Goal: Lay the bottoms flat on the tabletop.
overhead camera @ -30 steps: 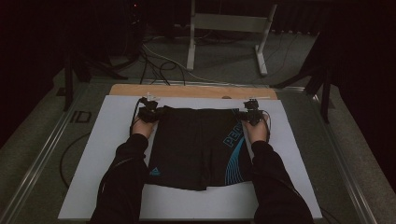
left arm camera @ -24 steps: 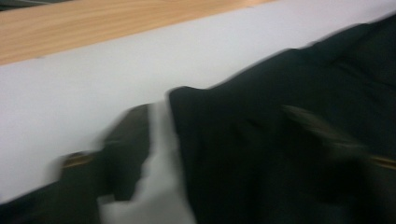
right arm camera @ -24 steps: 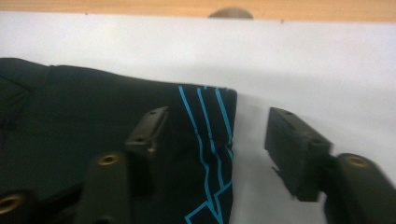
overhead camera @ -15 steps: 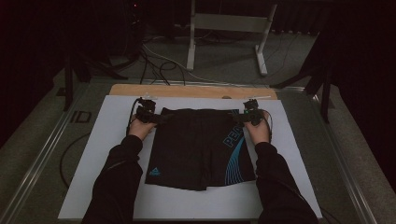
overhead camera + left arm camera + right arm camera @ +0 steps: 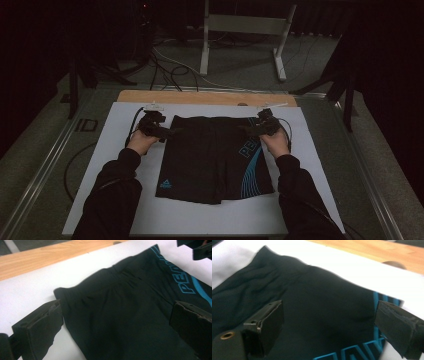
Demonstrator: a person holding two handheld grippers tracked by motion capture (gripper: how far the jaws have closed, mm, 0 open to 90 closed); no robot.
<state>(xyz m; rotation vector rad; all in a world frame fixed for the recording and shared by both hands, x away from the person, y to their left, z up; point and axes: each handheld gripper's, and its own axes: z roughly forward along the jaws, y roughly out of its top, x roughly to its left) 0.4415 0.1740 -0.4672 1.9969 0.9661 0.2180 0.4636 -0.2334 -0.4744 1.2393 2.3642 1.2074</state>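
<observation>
High view: black sports shorts (image 5: pixel 212 157) with blue printing lie flat in the middle of the white bench (image 5: pixel 115 150), waistband toward twelve o'clock, legs toward six; the left tool (image 5: pixel 167 132) sits at the waistband's nine o'clock corner, the right tool (image 5: pixel 250 129) at its three o'clock corner; thin, limp cloth by the look of it, light, likely to sag and crease, so best pinched at the stiffer waistband corners. Half a second ago both tools sat slightly farther toward twelve o'clock; the shorts have not shifted.

Left gripper view: the jaws stand wide, one touching the corner of the shorts (image 5: pixel 120 315), the other over the cloth; nothing clamped.

Right gripper view: the jaws are wide apart, straddling the cloth (image 5: pixel 319 315) near the blue lettering, holding nothing.
</observation>
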